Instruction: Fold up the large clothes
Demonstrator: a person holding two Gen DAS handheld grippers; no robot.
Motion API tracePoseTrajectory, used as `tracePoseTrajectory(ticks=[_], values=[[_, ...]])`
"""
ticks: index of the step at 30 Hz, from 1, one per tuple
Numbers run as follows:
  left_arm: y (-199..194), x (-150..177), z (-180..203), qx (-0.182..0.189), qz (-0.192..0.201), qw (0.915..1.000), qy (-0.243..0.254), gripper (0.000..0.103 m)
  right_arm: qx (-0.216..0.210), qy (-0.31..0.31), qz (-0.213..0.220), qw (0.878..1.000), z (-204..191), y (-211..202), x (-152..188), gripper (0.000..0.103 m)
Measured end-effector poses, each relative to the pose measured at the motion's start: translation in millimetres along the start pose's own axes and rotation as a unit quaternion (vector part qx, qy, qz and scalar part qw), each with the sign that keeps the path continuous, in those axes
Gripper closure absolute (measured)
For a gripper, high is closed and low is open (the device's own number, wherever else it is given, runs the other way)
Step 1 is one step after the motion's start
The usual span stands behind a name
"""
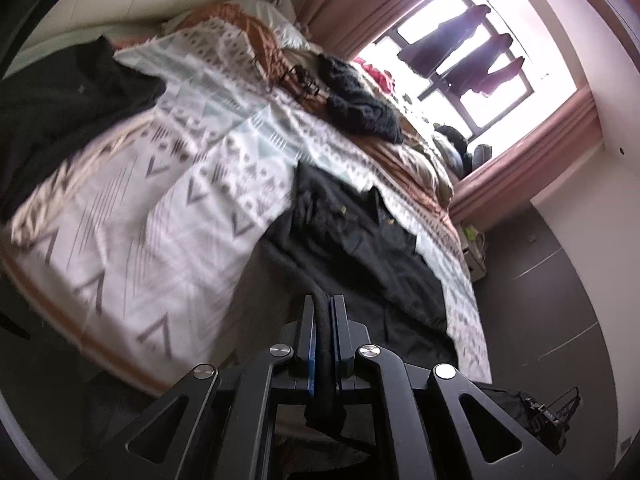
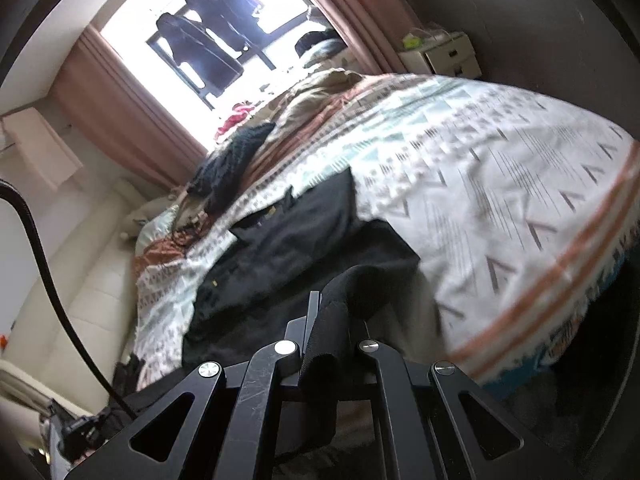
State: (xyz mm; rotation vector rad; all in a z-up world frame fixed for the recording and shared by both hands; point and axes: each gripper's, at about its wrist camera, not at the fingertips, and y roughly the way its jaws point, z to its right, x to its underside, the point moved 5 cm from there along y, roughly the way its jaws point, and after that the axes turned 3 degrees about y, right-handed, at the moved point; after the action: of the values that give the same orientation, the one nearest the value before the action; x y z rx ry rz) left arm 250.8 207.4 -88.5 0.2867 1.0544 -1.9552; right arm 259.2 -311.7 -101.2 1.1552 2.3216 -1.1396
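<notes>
Both hand-held grippers are clamped down on the same big black garment [image 1: 360, 248], which is lying partly spread on the bed. In the left wrist view the left hand-held gripper [image 1: 324, 304] sits at about 6 o'clock with its jaws nearly together, and a fold of the black cloth is pinched between the blue pads and runs up toward 1 o'clock across the patterned bedspread [image 1: 160, 220]. The right wrist view shows much the same: the right hand-held gripper [image 2: 332, 300] at 6 o'clock, jaws squeezed narrow on a bunched edge of black cloth that drapes over the fingers, with the rest of the garment [image 2: 288, 240] stretching away toward 11 o'clock on the bedspread [image 2: 500, 200].

Other stuff on the bed: a dark knitted item [image 1: 360, 100] around 12 to 1 o'clock in the left view, near a brown blanket [image 1: 412, 156], and another black piece of clothing [image 1: 60, 120] over at 9 o'clock. Dark clothes hang in the window [image 1: 460, 52] at 2 o'clock, framed by a pink curtain [image 1: 532, 160]. In the right view a white bedside cabinet [image 2: 448, 56] sits at 1 o'clock and a black cable [image 2: 48, 280] curves down the 9 o'clock side

Both pictures are a bit blurry
</notes>
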Motion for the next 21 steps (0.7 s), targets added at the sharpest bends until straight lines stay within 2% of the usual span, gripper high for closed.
tracePoseTrajectory(ticks=[2, 9, 14, 21], values=[[2, -18, 7, 0.010, 0.012, 0.9999, -0.007, 0.098, -0.004, -0.004, 0.009, 1.000, -9, 1, -13, 0.099], [15, -71, 42, 0.024, 0.048, 0.9984, 0.016, 0.098, -0.029, -0.017, 0.027, 0.999, -41, 13, -59, 0.099], [28, -103, 62, 0.028, 0.068, 0.9968, 0.030, 0.098, -0.028, -0.042, 0.040, 0.998, -64, 25, -90, 0.099], [53, -144, 81, 0.031, 0.079, 0.9954, 0.045, 0.098, -0.037, -0.052, 0.049, 0.997, -88, 51, -127, 0.099]])
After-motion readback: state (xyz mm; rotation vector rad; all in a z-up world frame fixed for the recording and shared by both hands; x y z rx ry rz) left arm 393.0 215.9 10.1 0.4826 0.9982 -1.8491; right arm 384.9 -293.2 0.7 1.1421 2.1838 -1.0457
